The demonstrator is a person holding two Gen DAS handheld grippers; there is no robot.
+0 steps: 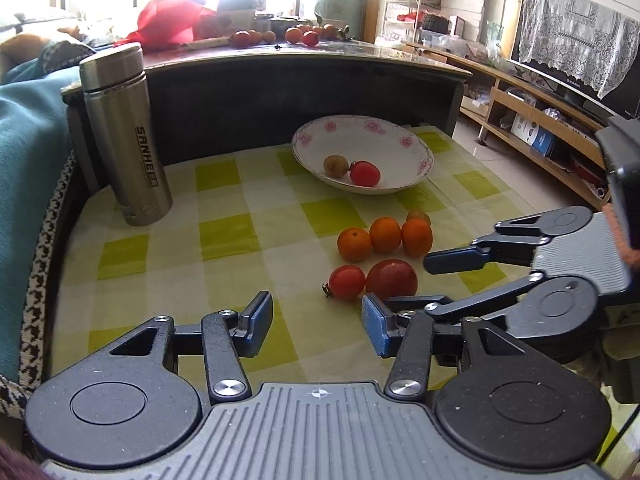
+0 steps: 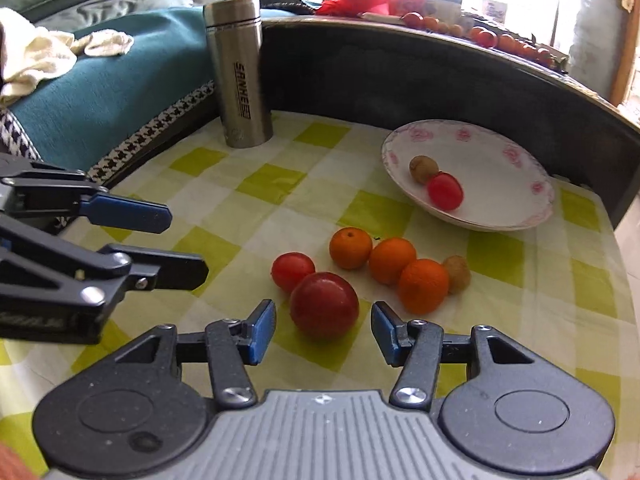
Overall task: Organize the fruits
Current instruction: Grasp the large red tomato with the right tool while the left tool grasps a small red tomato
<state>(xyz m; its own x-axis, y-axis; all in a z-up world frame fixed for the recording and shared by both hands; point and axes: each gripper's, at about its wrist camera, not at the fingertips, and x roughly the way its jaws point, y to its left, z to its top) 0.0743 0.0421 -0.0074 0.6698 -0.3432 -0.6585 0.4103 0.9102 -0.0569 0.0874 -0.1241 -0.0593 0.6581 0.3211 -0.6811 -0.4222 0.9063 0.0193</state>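
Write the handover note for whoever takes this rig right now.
Left tool: open, empty, just short of the fruit.
Right tool: open, empty, the large dark-red round fruit lying just ahead of its gap.
Done: a brown fruit and a small red tomato lie in the white pink-flowered bowl.
Left on the checked cloth: the large red fruit, another small tomato, three oranges, a second brown fruit.

Each black tool (image 1: 317, 322) has blue pads (image 2: 262, 330), silver screws and a ribbed grey base

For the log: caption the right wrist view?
Open right gripper lined up on big red fruit; bowl beyond.
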